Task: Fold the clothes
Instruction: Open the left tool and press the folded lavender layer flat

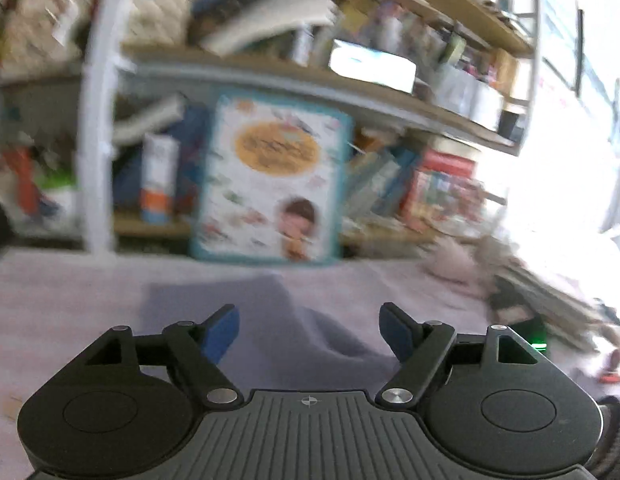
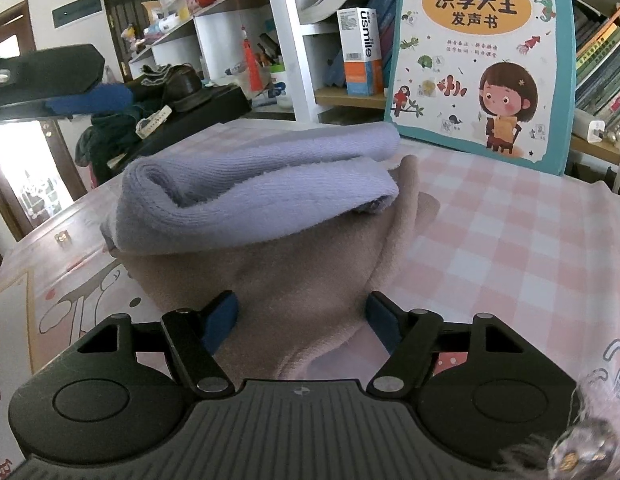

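Up close in the right wrist view, a lavender ribbed knit garment lies folded into a thick, soft roll on top of a tan fleece-like cloth, both on a table covered with a pink-and-white checked cloth. The lavender roll's long axis runs from the lower left toward the upper right, its rounded fold facing left and its looser edges ending at the right. The tan cloth spreads beneath it and narrows toward the camera, reaching between the blue pads of the right gripper, whose jaws stand apart and grip nothing. A glossy children's book with a teal border stands upright at the table's far edge, and a white and orange "usmile" box stands on a shelf beside it. In the blurred left wrist view, the left gripper is likewise spread wide and empty, hovering over the pale tablecloth with a smooth lavender-grey patch of fabric ahead of its pads. The same book stands beyond, in front of crowded wooden shelves.
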### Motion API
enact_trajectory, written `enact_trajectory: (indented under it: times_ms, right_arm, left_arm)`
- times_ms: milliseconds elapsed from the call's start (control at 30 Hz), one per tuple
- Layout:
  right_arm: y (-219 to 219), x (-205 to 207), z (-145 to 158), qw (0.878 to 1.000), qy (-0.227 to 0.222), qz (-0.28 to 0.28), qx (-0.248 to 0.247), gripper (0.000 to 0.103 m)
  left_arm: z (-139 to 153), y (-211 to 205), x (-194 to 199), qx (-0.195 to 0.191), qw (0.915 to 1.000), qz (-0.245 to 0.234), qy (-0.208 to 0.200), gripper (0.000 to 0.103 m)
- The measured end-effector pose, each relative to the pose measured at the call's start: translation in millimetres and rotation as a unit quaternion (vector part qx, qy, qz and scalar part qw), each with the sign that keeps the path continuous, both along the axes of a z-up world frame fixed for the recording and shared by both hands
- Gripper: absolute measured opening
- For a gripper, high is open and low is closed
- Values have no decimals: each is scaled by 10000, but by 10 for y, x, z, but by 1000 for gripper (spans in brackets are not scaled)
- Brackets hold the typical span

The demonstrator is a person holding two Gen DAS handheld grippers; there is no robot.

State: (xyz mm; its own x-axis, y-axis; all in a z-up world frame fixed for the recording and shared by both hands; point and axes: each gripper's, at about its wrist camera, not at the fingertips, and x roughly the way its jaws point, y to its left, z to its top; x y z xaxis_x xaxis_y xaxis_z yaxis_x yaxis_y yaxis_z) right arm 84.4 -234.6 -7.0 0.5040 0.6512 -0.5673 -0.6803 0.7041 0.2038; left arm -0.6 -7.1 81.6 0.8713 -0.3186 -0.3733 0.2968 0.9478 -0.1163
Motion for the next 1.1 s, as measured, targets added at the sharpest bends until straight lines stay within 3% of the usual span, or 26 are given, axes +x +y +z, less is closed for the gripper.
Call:
enact_trajectory:
  times_ms: [167,300,467,600,700,800,867,1033,1100]
  right_arm:
    - [-73,25,50,9999,88,42,70,71]
    - [-287,76,112,9970,366,455,502,81]
    - [-541,135,154,9838,768,831,1387,83]
    - [-692,197,212,9652,1080,802,2244,93]
    - [-782,328,213,9384,1577,571,3021,93]
    - [-796,447,154,9176,2112,128,3365,93]
    - [-734,498,120,9136,2325,-70,3335,93]
    - [-525,541,111,9176,2462,-298,3108,93]
    - [-470,565,91,9171,2507,-498,3060,93]
  left_arm:
    - [-176,97,11,709,9952,631,-229,79]
    - [-321,116,92,816,9934,802,-88,79]
    - [-432,98,176,874,9937,698,122,79]
    - [-524,21,174,1078,9927,528,73,79]
    - [-555,-24,155,1145,9927,375,-2,79]
    - [-560,-38,134,1183,9925,268,-123,79]
    - [-553,-47,108,1207,9922,203,-242,79]
    - [-517,-117,31,1468,9872,-70,-618,79]
    - [-548,-152,38,1565,9858,-232,-560,79]
